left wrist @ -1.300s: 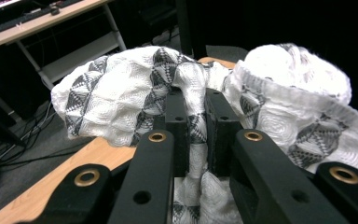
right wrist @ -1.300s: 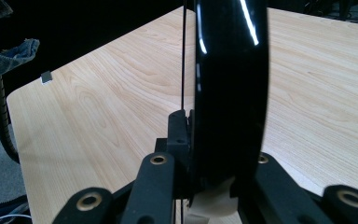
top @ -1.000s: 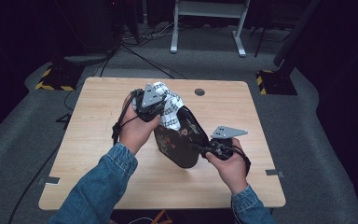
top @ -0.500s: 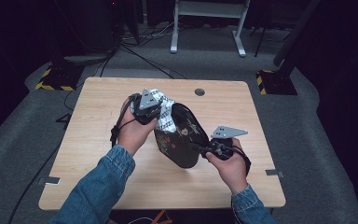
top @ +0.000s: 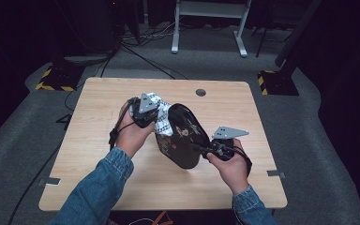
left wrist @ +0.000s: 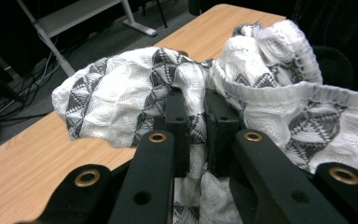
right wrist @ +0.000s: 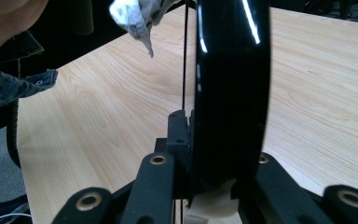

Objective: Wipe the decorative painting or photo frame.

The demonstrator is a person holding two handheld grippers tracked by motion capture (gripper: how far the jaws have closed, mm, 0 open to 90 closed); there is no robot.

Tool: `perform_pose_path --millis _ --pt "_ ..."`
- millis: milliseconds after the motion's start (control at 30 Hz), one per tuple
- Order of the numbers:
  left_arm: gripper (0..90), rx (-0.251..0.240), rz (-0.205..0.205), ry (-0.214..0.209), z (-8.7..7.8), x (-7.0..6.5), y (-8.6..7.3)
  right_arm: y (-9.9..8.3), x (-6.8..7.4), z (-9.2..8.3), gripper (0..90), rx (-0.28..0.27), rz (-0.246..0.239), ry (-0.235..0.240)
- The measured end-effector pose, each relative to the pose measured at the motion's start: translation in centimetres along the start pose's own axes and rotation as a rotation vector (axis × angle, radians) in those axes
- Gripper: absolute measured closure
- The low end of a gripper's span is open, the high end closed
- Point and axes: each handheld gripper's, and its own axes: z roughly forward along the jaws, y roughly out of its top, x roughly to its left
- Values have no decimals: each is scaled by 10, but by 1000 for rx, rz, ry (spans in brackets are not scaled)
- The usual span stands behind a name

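A shiny black plate (top: 183,136) is held up over the middle of the desk (top: 98,178), tipped on its edge. It looks hard and slippery, so its rim is best to grab. The right gripper (right wrist: 189,121) pinches that rim. The left gripper (left wrist: 196,112) squeezes a soft, light cloth (left wrist: 121,93) against the plate.

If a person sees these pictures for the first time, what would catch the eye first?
Probably the glossy black plate, held up on edge above the middle of the wooden table by the right gripper. Next, the white cloth with grey triangles, pinched in the left gripper against the plate's upper edge.
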Motion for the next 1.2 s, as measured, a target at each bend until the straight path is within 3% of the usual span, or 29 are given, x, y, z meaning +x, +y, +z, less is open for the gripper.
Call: perform_pose_path --millis 867,1200 --pt "823 65 -88 13 13 11 -44 0 -2 0 807 -1 6 11" --pt "824 112 -99 3 21 11 -60 0 -2 0 807 -2 5 11"
